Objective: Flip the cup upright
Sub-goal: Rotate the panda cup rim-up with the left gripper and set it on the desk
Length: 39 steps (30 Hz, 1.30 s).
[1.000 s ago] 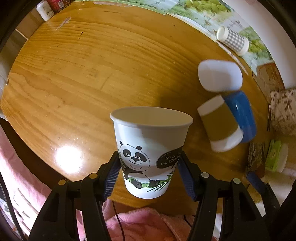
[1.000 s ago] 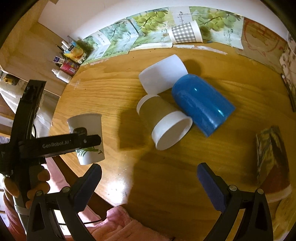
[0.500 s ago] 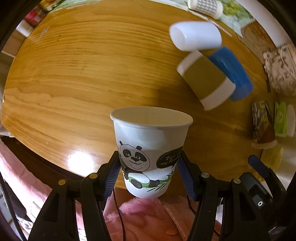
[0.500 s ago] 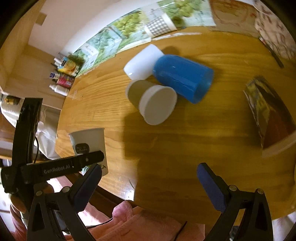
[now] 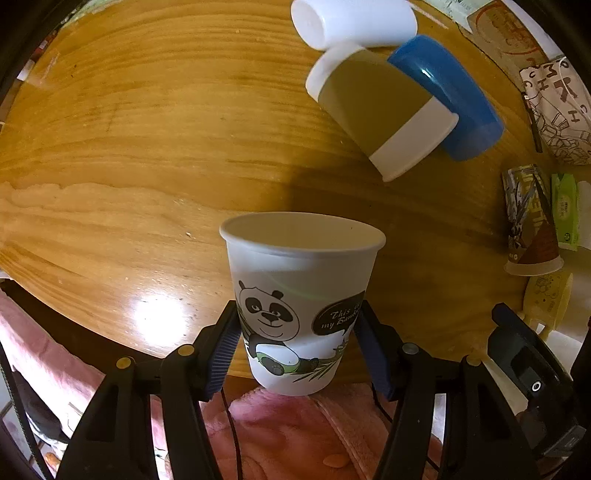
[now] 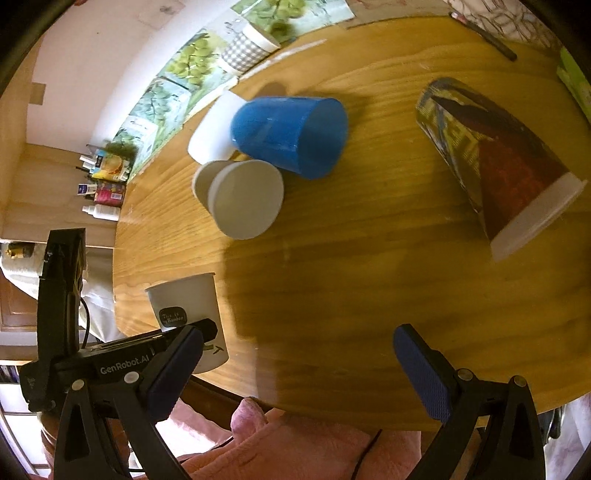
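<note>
My left gripper (image 5: 297, 345) is shut on a white paper cup with a panda print (image 5: 301, 295). It holds the cup upright, mouth up, above the near edge of the wooden table (image 5: 147, 129). The panda cup also shows in the right wrist view (image 6: 188, 314), at the table's left edge, with the left gripper's body in front of it. My right gripper (image 6: 295, 369) is open and empty above the table's near edge. Its blue pads (image 6: 423, 373) stand far apart.
Three cups lie on their sides in a cluster: a white one (image 5: 354, 20), an olive and white one (image 5: 384, 107) and a blue one (image 5: 447, 96). A dark patterned cup (image 6: 495, 162) lies at the right. A checked cup (image 6: 245, 48) lies by the wall.
Both grippers have swung to the right over the table. The fallen cups have shifted in both views and the patterned cup has come into full view. The panda cup stays gripped.
</note>
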Each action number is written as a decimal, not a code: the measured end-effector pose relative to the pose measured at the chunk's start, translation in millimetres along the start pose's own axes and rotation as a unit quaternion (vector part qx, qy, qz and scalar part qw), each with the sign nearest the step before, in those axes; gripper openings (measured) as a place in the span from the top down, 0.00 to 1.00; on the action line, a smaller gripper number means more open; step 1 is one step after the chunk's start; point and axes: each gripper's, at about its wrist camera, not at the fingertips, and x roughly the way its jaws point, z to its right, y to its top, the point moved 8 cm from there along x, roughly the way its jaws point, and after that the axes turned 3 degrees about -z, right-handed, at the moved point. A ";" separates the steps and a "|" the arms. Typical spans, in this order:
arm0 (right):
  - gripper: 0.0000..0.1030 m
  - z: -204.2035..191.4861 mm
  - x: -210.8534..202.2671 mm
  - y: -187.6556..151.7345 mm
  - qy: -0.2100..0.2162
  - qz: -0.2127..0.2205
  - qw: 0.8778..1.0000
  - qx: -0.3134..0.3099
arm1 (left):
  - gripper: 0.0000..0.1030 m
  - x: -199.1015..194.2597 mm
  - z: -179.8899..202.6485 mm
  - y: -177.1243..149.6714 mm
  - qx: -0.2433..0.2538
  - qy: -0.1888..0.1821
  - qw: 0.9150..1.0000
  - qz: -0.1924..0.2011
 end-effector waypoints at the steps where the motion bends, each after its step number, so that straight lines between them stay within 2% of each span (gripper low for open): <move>1: 0.00 1.1 1.0 0.5 0.001 -0.002 1.000 0.002 | 0.37 1.3 -0.2 0.8 -0.001 -0.001 1.000 -0.001; 18: 0.00 -5.2 15.0 7.8 0.001 -0.029 0.999 -0.019 | 0.36 29.8 -5.9 -6.5 -0.004 0.003 1.000 -0.019; 24: 0.00 -10.5 18.5 7.0 -0.001 -0.036 0.999 -0.028 | 0.32 43.1 -8.7 -13.9 -0.011 -0.012 1.000 -0.027; 33: 0.00 -12.2 19.5 7.0 0.003 -0.036 0.999 -0.026 | 0.28 41.1 -14.3 -21.9 0.000 -0.013 1.000 -0.012; 39: 0.00 -15.7 19.4 8.3 0.004 -0.031 0.999 -0.023 | 0.28 23.6 -14.4 -29.6 0.018 -0.016 0.999 0.025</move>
